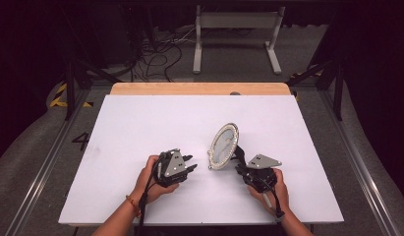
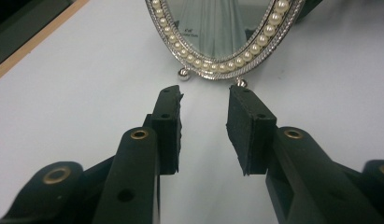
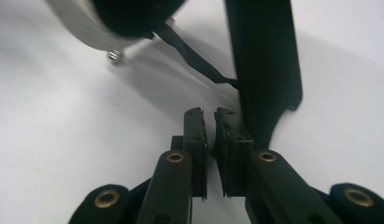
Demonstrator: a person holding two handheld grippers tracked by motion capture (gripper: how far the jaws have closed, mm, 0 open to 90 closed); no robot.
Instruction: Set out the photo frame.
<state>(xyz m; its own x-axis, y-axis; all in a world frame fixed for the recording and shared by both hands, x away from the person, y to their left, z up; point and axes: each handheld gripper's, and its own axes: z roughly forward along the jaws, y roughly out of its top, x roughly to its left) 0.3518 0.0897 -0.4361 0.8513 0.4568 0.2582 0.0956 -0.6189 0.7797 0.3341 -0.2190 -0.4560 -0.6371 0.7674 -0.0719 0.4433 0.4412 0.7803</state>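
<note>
An oval picture frame (image 1: 223,146) with a pearl-beaded silver rim stands tilted on the white table (image 1: 140,128), just right of centre. Its glass front (image 2: 217,28) faces my left gripper (image 2: 204,100), which is open a short way before the frame's small ball feet, with nothing between its pads. In the high view the left gripper (image 1: 192,163) lies left of the frame. My right gripper (image 1: 240,168) sits behind the frame. Its jaws (image 3: 208,116) stand almost together with a thin bare gap, right beside the black easel leg (image 3: 264,60) and thin strap (image 3: 194,53).
A wooden strip (image 1: 199,88) runs along the table's far edge. Beyond it on the floor stand a white metal stand (image 1: 236,34) and loose cables (image 1: 155,54). Dark floor and rails flank the table on both sides.
</note>
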